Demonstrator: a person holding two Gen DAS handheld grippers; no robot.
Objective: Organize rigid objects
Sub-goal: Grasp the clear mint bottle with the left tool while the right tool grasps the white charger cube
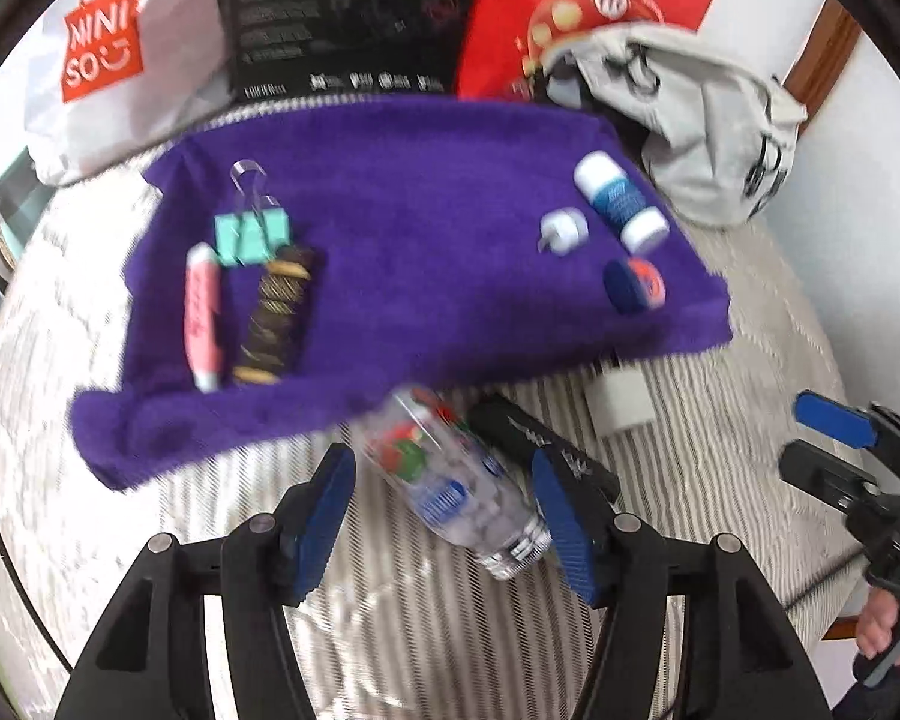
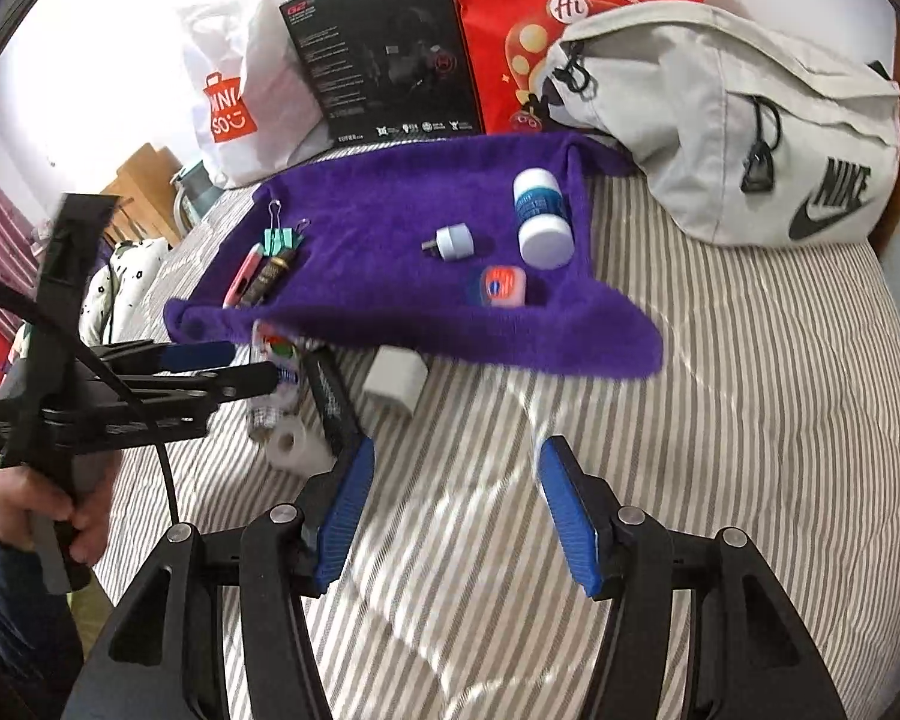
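Two grippers work over a striped bed, where we are sorting small hard items onto a purple towel. Our left gripper stands spread wide around a clear plastic bottle, which lies on its side just off the towel's near edge; neither blue pad presses it yet, as far as the blur lets us tell. Our right gripper hangs released and empty over bare bedding, near the towel's near right corner.

On the towel already: a pink tube, a teal binder clip and a dark patterned stick toward its left end; a white-capped bottle, a small white plug and a blue-and-orange tin toward its right.

We judge the bottle to be slick and round, so the pads should close squarely across its body, not its tapered neck. A black bar lies against the bottle, beside the towel's near edge, and could be caught in the pinch; a white block waits nearby.
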